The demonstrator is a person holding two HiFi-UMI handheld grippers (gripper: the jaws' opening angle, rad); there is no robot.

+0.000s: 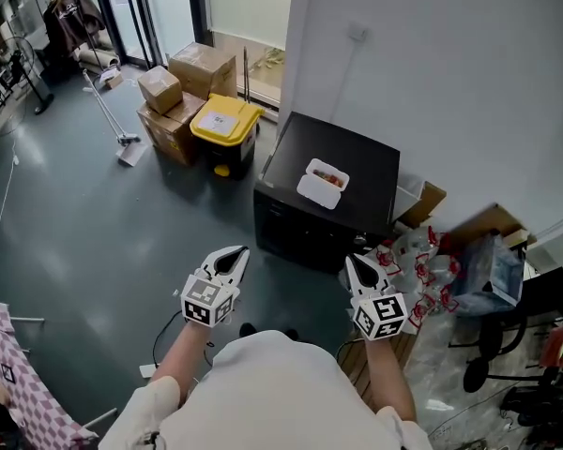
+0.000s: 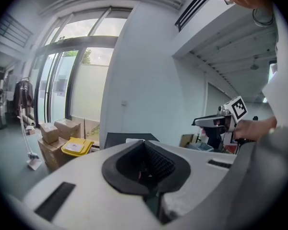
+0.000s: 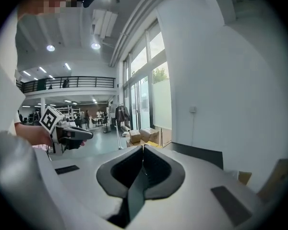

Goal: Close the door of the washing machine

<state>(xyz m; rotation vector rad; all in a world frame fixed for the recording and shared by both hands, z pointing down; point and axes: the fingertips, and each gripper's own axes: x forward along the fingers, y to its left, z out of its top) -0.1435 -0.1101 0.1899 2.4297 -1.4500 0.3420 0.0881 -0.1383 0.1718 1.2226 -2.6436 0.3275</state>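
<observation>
On the grey floor (image 1: 84,242) along a white wall (image 1: 432,73) stand, from left to right, stacked cardboard boxes (image 1: 183,92), a yellow-lidded bin (image 1: 225,125) and the black washing machine (image 1: 291,218). The machine is upright with its back to the wall, its broad front faces the person, and a white container (image 1: 322,184) rests on its top; whether its door is closed cannot be made out. Nearer the camera, the left gripper (image 1: 233,256) and right gripper (image 1: 359,268) hang in the air short of the machine, each with jaws pressed together, holding and touching nothing, while bagged clutter (image 1: 432,270) lies at the right.
</observation>
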